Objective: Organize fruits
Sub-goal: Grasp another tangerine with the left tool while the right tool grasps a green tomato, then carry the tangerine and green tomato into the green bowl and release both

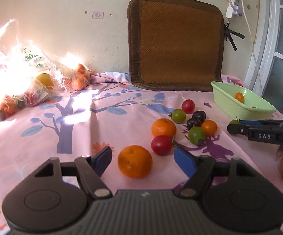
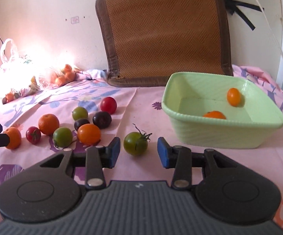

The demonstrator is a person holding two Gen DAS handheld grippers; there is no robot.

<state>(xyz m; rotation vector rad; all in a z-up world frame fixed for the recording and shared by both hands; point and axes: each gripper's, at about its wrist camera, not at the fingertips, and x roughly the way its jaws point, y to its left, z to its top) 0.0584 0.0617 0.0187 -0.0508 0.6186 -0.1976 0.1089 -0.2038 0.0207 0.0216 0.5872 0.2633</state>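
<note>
On the pink floral bedsheet [image 1: 43, 137], the left gripper [image 1: 142, 159] stands open, its blue pads either side of a round orange mandarin [image 1: 135, 161] without touching it. Right of that lies a loose cluster of red, green, dark purple and orange fruits [image 2: 78, 125]. The right gripper [image 2: 138, 152] is also open around a green stemmed tomato [image 2: 135, 143], clear of both pads. Farthest right sits the pale green plastic basin [image 2: 210, 135], holding two orange fruits.

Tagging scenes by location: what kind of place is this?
Probably a bedroom at home, not a lab or kitchen. The fruit lies on a pink printed bedsheet, a woven mat leans on a painted wall, and a plastic grocery bag of fruit sits at the back, with a green basin nearby.
</note>
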